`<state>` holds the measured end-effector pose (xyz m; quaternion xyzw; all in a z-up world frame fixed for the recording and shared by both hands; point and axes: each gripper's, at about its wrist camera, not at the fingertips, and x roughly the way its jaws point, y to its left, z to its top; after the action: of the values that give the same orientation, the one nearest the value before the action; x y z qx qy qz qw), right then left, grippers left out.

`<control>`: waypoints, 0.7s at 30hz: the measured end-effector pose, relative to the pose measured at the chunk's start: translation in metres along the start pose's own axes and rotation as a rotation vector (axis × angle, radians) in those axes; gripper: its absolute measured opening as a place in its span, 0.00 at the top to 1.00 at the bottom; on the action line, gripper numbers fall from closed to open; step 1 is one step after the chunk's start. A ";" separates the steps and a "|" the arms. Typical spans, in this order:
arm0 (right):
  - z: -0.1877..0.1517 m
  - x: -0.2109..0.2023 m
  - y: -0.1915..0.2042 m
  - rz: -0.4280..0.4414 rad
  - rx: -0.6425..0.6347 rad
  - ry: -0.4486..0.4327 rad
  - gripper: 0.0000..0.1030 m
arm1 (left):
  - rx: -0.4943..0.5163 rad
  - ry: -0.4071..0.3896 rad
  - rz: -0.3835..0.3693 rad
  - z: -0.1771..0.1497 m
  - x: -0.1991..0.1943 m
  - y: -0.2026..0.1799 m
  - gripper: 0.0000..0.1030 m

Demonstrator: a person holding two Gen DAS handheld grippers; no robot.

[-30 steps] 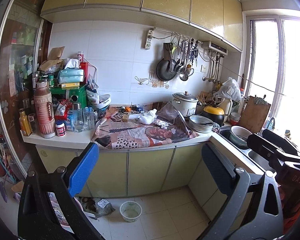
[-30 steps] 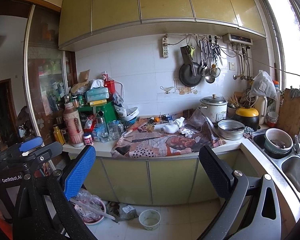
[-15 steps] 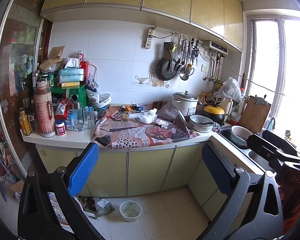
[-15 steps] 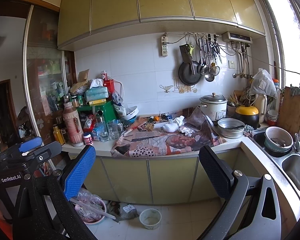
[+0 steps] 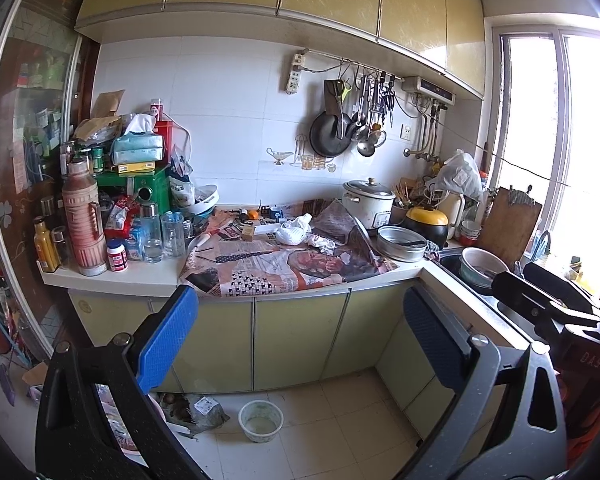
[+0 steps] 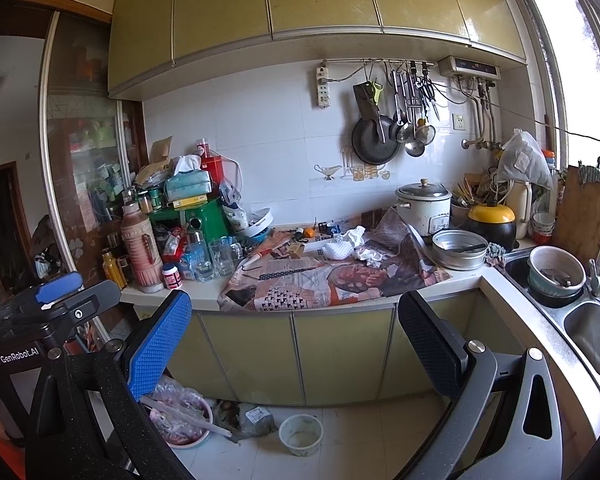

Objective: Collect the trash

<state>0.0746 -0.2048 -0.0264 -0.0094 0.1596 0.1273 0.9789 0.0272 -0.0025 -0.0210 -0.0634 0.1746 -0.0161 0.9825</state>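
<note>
Left gripper (image 5: pixel 300 340) and right gripper (image 6: pixel 296 344) fingers spread wide, holding nothing; crumpled paper (image 6: pixel 350 242) on counter (image 6: pixel 204 298)

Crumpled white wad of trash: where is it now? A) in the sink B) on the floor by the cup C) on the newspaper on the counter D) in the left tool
C: the crumpled white wad lies on the newspaper; both tools are open and hold nothing.

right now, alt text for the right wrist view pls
The open right tool hangs empty in front of a cluttered kitchen counter, where crumpled white paper lies on spread newspaper. A small cup sits on the floor below, and the left tool shows at the left edge.
</note>
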 end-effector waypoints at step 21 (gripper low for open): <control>0.009 0.045 -0.055 -0.074 0.077 0.079 0.00 | -0.043 0.110 0.017 0.020 0.082 -0.005 0.00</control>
<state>0.1326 -0.2464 -0.0334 0.0172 0.2024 0.0841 0.9755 0.1114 -0.0100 -0.0296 -0.0818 0.2292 -0.0077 0.9699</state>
